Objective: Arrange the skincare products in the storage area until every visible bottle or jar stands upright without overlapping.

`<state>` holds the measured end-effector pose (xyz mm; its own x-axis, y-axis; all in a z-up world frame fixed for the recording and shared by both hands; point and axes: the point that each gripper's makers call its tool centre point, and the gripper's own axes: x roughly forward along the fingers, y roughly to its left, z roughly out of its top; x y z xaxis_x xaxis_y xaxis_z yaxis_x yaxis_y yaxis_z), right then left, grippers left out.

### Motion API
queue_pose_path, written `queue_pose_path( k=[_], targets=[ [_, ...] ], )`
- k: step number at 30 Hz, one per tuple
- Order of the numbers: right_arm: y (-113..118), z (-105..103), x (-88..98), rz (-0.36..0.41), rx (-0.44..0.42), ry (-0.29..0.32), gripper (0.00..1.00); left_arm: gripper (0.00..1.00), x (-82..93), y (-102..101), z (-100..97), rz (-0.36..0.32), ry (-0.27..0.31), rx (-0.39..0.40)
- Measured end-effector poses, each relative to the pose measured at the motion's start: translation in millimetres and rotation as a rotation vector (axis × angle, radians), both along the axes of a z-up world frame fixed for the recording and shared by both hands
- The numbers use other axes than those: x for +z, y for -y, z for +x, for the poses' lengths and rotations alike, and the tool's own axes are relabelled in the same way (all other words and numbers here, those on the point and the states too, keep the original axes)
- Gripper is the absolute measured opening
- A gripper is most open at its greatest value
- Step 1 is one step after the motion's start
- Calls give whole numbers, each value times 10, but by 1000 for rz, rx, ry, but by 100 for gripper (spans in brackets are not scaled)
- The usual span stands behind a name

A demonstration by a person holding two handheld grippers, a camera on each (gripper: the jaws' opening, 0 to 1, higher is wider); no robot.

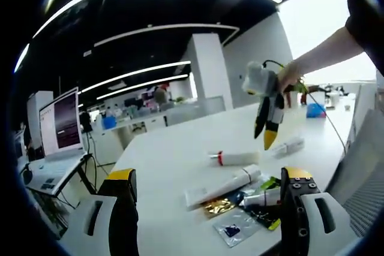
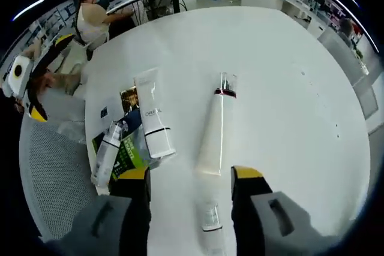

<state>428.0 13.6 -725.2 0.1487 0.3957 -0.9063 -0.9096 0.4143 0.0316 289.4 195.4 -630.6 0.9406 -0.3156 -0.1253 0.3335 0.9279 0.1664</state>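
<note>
Several skincare tubes lie flat on the white worktop [image 2: 288, 88], none of them upright. In the right gripper view, the right gripper [image 2: 191, 178] hovers low over the worktop with its yellow-tipped jaws spread apart and grasping nothing; a small tube [image 2: 210, 223] lies between them, and just past the tips rests the base of a long white tube with a red band [image 2: 215, 127], its clear cap pointing away. Left of that lies a broader white tube with a dark band [image 2: 153, 115], partly over a heap of sachets [image 2: 127, 148], and a small white bottle [image 2: 108, 154] lies at the heap's left edge, near a grey mesh chair [image 2: 54, 190]. At the far left of this view the left gripper [image 2: 27, 97] shows, held up off the worktop. In the left gripper view, the left gripper's [image 1: 207, 187] jaws stand wide and released, with the same tubes and sachets lying on the worktop between and beyond them. Further back a hand [image 1: 288, 77] holds the right gripper above the worktop, tips down and parted. A laptop [image 1: 60, 127] sits open on a separate desk at the left.
</note>
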Motion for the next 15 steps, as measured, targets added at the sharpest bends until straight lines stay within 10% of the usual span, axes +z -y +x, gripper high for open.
queue_pose_path(
  k=[15],
  targets=[
    [-151, 389, -402, -36, -82, -23, 41, 97, -11, -7, -1, -3, -6, -2]
  ],
)
